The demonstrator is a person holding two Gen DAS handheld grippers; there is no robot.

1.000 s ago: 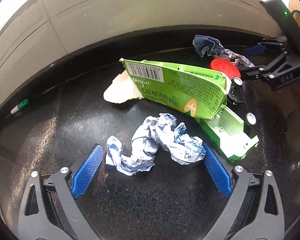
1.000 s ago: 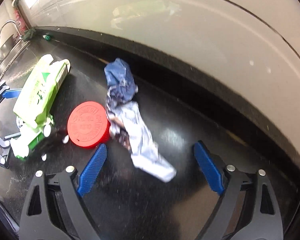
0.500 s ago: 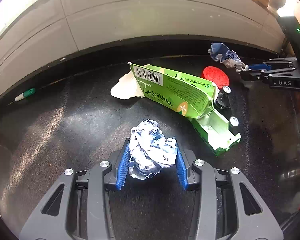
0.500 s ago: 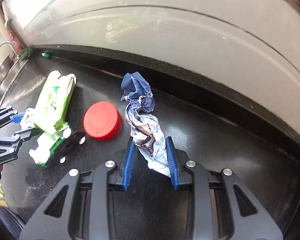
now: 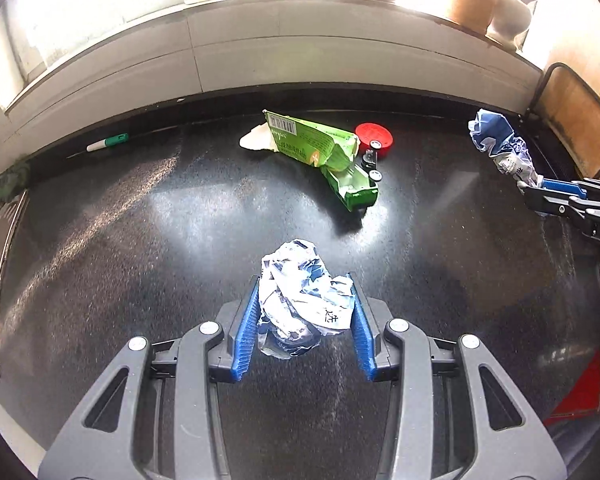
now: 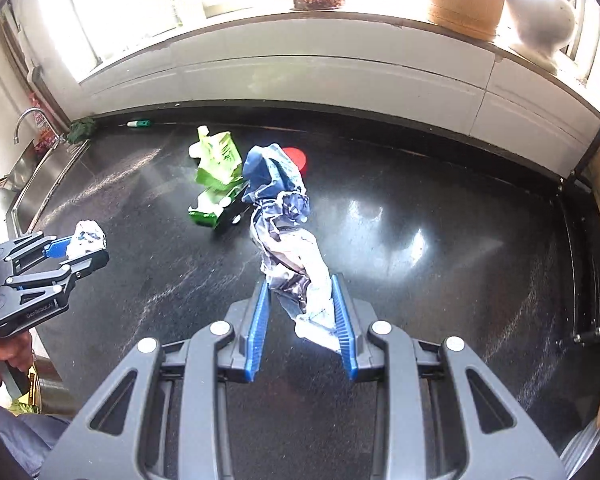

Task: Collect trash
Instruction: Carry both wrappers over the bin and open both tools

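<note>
Left hand-held gripper [image 5: 303, 322] raised above the black worktop [image 5: 148, 240], blue pads [image 5: 246, 332] pressed in from both sides on a crumpled white-and-blue paper ball [image 5: 300, 304]; a dark handwritten character visible on its lower right fold, not readable with certainty. Right hand-held gripper [image 6: 302, 318] likewise lifted, pads clamped on the lower end of a long crumpled blue-and-silver wrapper [image 6: 284, 232], upper end hanging forward and up, clear of the worktop. In the right wrist view, left hand-held gripper at the far left edge, carrying its paper ball, "GenRobot.AI" legible on its grey body; in the left wrist view, "DA" cut off at the frame edge on the right one. Left lying near the back of the worktop: a torn green carton [image 5: 320, 150] with a barcode and rows of Chinese print too small to read, resting on a green toy truck [image 5: 354, 188], a red round lid [image 5: 374, 140] just behind, a scrap of white paper [image 5: 254, 140] at the carton's left end. Green-and-white marker [image 5: 108, 143] against the back wall; steel sink [image 6: 40, 176] with tap at the far left. Compared with half a second ago: both loads carried higher and pulled back from the carton, grips unchanged.
</note>
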